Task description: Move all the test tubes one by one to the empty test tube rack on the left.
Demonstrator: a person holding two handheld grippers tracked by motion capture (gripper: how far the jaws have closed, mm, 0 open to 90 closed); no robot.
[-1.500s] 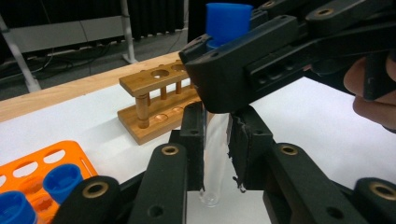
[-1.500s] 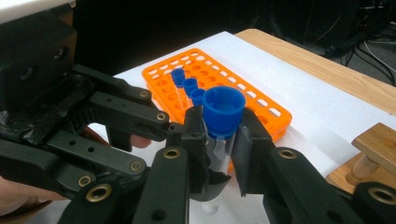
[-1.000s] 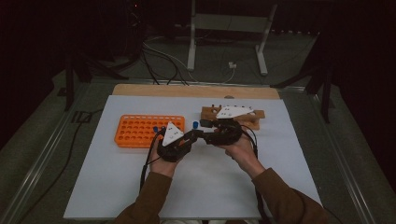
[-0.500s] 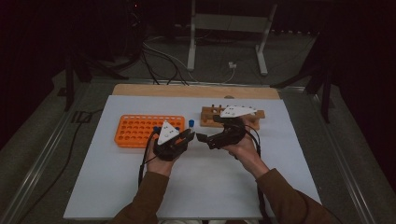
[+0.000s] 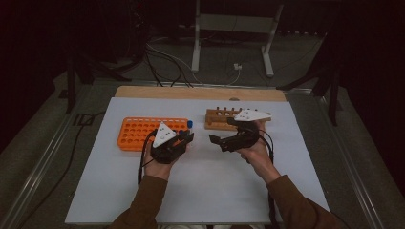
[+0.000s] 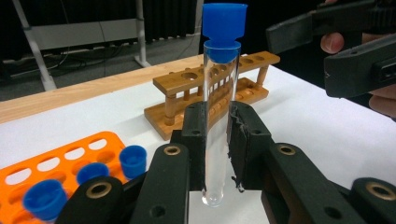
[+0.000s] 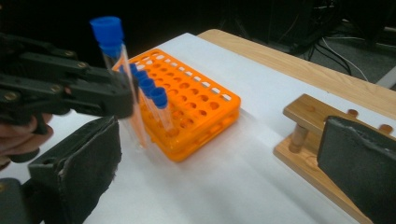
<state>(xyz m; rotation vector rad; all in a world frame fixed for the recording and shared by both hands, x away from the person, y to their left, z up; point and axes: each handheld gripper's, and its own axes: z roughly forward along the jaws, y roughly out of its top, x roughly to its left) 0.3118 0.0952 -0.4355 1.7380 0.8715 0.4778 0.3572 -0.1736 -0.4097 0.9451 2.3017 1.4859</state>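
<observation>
Blue-capped tube [image 6: 219, 107] stays clamped in the left tongs [image 6: 218, 140]; the right tongs [image 5: 220, 141] have just opened wide, empty, and drawn apart, so the handover looks done.

Clear glossy test tube [image 6: 216, 140] – smooth blue plastic cap [image 6: 224, 21]. Matt orange plastic rack [image 7: 196, 105]; varnished wooden rack [image 6: 210, 93] – smooth.

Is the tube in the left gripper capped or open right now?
Capped. The test tube stands upright between the left gripper's shut jaws, and a blue cap sits in its mouth.
</observation>
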